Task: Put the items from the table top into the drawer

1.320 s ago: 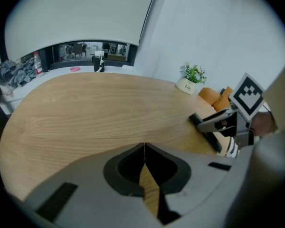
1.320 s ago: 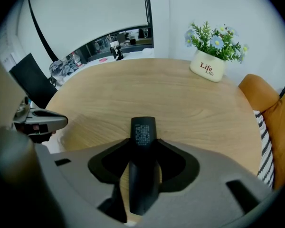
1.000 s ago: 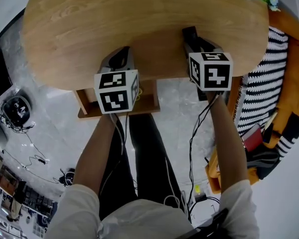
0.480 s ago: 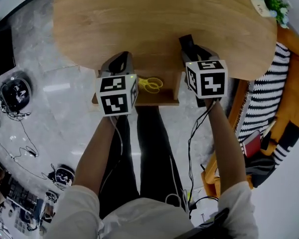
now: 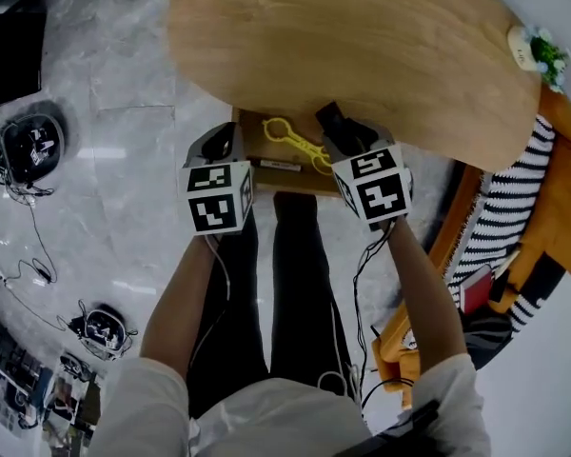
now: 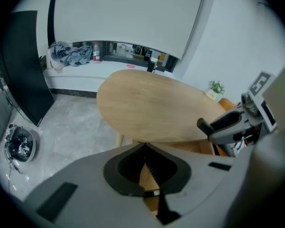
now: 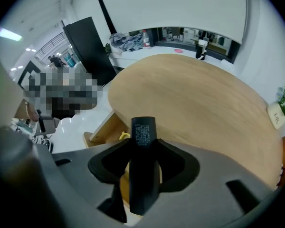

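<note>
Under the round wooden table top [image 5: 362,46] a wooden drawer [image 5: 250,176] stands open. Yellow scissors [image 5: 295,141] and a black-and-white pen [image 5: 278,165] lie in it. My right gripper [image 5: 347,141] hangs over the drawer's right end, shut on a black oblong thing [image 7: 143,175] with a small printed label. The right gripper view shows its jaws [image 7: 143,144] pressed on both sides of it, with the drawer [image 7: 102,129] below. My left gripper [image 5: 224,139] is at the drawer's left end. Its jaws [image 6: 145,148] meet with nothing between them.
A small potted plant [image 5: 535,50] stands at the table's far right edge. An orange seat with a striped cushion [image 5: 500,227] is close on the right. Cables and black devices [image 5: 29,150] lie on the grey floor at left. The person's legs are under the drawer.
Both grippers have moved along the table's near edge. More of the drawer's inside shows now, with the scissors and pen in view. The right gripper still holds the black thing.
</note>
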A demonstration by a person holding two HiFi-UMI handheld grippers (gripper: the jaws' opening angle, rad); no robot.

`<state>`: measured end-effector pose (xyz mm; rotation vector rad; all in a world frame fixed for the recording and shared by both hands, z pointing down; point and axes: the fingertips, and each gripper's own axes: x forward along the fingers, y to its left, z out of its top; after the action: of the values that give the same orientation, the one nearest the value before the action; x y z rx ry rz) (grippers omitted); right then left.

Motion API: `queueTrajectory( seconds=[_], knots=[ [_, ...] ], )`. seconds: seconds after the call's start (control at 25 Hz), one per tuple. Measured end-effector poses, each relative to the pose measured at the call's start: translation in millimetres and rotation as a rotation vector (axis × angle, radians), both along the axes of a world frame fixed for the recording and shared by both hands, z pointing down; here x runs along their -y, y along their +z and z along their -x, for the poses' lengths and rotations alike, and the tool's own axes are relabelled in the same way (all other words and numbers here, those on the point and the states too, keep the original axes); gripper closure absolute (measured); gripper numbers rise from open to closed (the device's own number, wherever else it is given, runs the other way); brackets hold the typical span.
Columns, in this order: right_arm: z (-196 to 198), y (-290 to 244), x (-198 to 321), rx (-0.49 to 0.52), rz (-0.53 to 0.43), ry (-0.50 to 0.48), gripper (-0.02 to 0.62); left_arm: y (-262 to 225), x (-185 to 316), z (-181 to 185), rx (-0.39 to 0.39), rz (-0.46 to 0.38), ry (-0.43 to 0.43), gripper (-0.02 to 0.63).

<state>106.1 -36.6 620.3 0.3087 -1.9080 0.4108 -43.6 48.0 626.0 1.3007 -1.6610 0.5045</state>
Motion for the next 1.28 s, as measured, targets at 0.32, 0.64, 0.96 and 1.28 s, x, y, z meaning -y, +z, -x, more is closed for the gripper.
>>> queueTrajectory(
  seconds=[0.32,0.64,0.96,1.28],
  knots=[
    [21.5,27.2,-48.7,-0.036,0.047,-0.069,0.425,12.4,-28.9,20.4,-0.019,0.002,-0.019,0.597],
    [33.3,42.1,-70.1,-0.065,0.086,-0.108,0.422,15.5,-36.2,23.4,-0.033,-0.01,0.023,0.597],
    [24.4,49.9,-71.0,-0.083,0.073,-0.061,0.394,18.2,-44.2,27.2,-0.035,-0.008,0.012,0.597],
    [23.9,43.3,-63.5,-0.066,0.055,-0.021,0.408,13.2,-43.8,32.3,-0.024,-0.014,0.001,0.597]
  ],
)
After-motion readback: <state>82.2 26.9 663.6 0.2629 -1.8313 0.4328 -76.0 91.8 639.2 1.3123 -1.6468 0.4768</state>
